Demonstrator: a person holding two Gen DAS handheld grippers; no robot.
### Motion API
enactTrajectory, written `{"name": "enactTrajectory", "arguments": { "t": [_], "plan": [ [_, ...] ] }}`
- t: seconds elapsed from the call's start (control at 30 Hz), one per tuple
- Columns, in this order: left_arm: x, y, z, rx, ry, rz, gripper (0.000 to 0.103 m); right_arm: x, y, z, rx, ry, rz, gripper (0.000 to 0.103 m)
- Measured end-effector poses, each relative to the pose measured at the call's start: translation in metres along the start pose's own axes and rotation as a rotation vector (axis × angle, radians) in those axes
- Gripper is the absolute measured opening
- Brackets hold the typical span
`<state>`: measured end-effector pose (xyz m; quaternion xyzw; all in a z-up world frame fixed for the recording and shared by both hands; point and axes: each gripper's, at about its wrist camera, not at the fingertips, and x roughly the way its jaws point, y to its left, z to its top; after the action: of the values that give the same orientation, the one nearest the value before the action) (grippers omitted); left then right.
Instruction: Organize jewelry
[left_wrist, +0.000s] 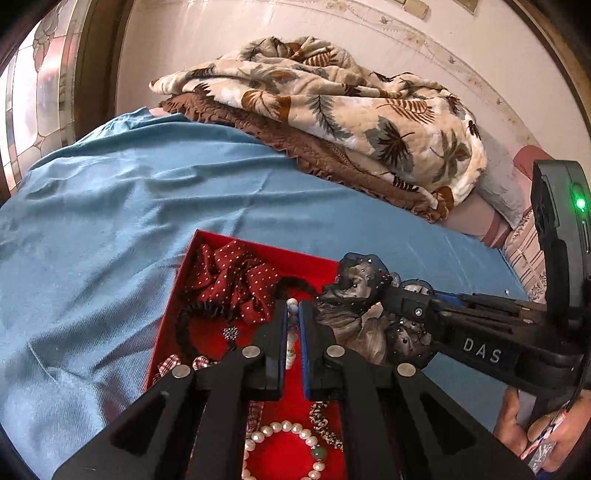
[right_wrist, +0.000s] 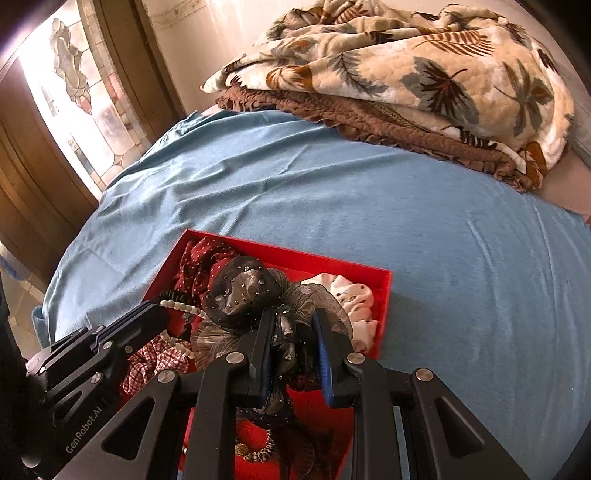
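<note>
The left tongs (left_wrist: 293, 314) are pinching a string of white and pale beads (left_wrist: 290, 343), with the jaws nearly closed on it. The beads are hard, small and slippery, and the string is floppy, so a hold in the middle of the strand looks best. The right tongs (right_wrist: 295, 332) are squeezing a dark gauzy hair bow (right_wrist: 251, 295) with tiny shiny dots. The bow is soft and light and squashes easily, so its bunched middle seems the safest place to grab.

Both things are hanging over the red box (right_wrist: 384, 295). At 11 o'clock from the left tongs a red dotted scrunchie (left_wrist: 236, 280) is lying in the box. At 6 o'clock a pearl bracelet (left_wrist: 291, 439) is resting. At 2 o'clock from the right tongs a white scrunchie (right_wrist: 354, 299) is sitting. The box is lying on the bed's blue sheet (right_wrist: 332, 192).
</note>
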<state>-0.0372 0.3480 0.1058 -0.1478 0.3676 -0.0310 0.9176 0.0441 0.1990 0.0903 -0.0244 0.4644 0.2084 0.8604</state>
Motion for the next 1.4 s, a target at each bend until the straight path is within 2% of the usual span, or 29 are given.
{"name": "enactTrajectory", "arguments": {
  "t": [0.37, 0.43, 0.6, 0.8, 0.93, 1.1, 1.2, 1.4],
  "plan": [
    [0.002, 0.007, -0.001, -0.025, 0.022, 0.002, 0.006, 0.008, 0.005, -0.004, -0.002, 0.021, -0.018, 0.022],
    [0.001, 0.009, -0.001, -0.034, 0.024, -0.014, 0.006, 0.009, 0.005, -0.004, -0.003, 0.021, -0.018, 0.022],
    [0.003, 0.02, 0.0, -0.111, 0.048, -0.154, 0.006, 0.008, 0.005, -0.004, -0.005, 0.021, -0.024, 0.023],
    [0.01, 0.015, -0.002, -0.107, 0.087, -0.152, 0.006, 0.017, 0.004, -0.007, -0.002, 0.043, -0.034, 0.023],
    [0.01, 0.015, -0.003, -0.111, 0.085, -0.159, 0.006, 0.018, 0.003, -0.007, 0.008, 0.041, -0.029, 0.023],
    [0.002, 0.02, -0.001, -0.149, 0.044, -0.258, 0.006, 0.007, 0.006, -0.005, -0.02, -0.009, -0.056, 0.023],
    [0.0, 0.021, 0.0, -0.156, 0.034, -0.275, 0.006, 0.002, 0.006, -0.003, -0.034, -0.027, -0.067, 0.023],
    [0.003, 0.019, 0.0, -0.143, 0.053, -0.255, 0.006, 0.007, 0.002, -0.005, -0.017, -0.008, -0.057, 0.023]
  ]
}}
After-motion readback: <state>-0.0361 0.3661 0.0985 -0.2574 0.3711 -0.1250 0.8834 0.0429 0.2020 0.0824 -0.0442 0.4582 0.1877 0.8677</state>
